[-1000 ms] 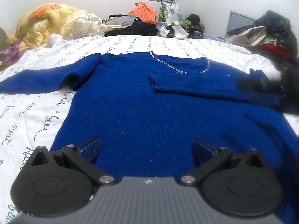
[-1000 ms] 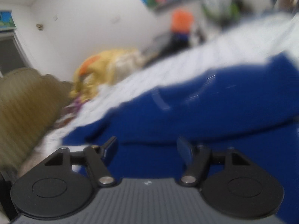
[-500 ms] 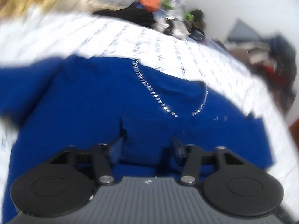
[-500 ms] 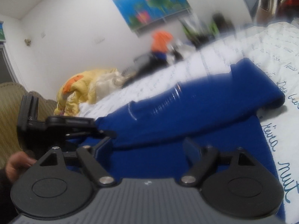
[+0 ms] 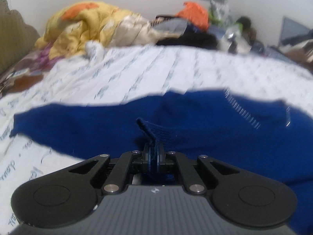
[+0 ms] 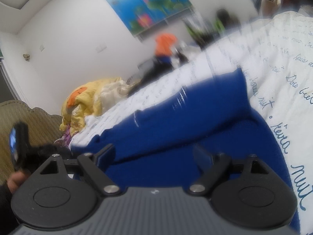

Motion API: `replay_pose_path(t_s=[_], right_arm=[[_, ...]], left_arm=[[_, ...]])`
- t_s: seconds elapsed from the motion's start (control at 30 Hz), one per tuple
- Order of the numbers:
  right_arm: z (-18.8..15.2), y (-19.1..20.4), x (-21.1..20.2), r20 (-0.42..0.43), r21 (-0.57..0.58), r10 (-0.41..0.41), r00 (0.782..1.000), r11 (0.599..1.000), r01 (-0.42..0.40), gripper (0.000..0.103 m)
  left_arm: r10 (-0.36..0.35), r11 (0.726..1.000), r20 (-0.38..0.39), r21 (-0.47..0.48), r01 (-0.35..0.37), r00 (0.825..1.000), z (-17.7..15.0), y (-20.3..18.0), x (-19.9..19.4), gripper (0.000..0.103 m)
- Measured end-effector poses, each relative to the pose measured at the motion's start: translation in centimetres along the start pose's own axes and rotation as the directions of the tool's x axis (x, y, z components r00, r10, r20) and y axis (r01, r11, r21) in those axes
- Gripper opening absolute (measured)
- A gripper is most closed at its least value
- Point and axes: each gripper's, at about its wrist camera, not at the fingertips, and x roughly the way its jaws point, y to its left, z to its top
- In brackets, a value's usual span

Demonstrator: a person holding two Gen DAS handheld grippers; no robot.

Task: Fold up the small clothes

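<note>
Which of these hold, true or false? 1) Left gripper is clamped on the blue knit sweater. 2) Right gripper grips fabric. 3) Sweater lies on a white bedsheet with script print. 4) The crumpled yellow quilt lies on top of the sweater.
1) The left gripper pinches a fold of the blue knit sweater: true.
2) False: the right gripper has its jaws apart and opening, nothing pinched, sweater only beneath.
3) White bedsheet with script print under the sweater: true.
4) False: the crumpled yellow quilt sits apart at the bed's far side.
</note>
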Motion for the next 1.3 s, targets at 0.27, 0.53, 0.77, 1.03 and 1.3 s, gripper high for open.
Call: replay_pose_path(t_s=[0.27, 0.53, 0.77, 1.03, 1.3], right_arm=[[1.8, -1.0, -0.1, -0.047, 0.069, 0.006, 0.999, 0.998, -0.003, 0.088], [9.7, -0.2, 11.2, -0.174, -0.284, -0.319, 0.932, 0.922, 0.262, 0.092], [8.1, -3.3, 12.8, -0.126, -0.378, -0.389, 0.913, 0.869, 0.318, 0.103], [7.6, -2.5, 13.1, -0.116, -0.425, -0.426, 0.897, 0.838, 0.343, 0.103], [7.6, -2.6, 13.0, -0.111, -0.415, -0.420, 0.901, 0.843, 0.342, 0.103]], left_arm=[[0.053, 0.997, 0.162, 0.049, -0.062, 0.985, 0.1, -0.9, -4.6, 0.075], [-0.242, 0.969, 0.038, -0.032, 0.244, 0.969, 0.6, -3.9, -0.8, 0.072], [-0.242, 0.970, 0.049, 0.046, 0.240, 0.969, -1.1, -2.2, 1.3, 0.079], [-0.169, 0.924, 0.227, -0.303, 0.234, 0.959, -2.7, 10.7, -3.1, 0.103], [-0.186, 0.446, 0.239, -0.843, 0.299, 0.953, -4.5, 29.2, 2.1, 0.101]])
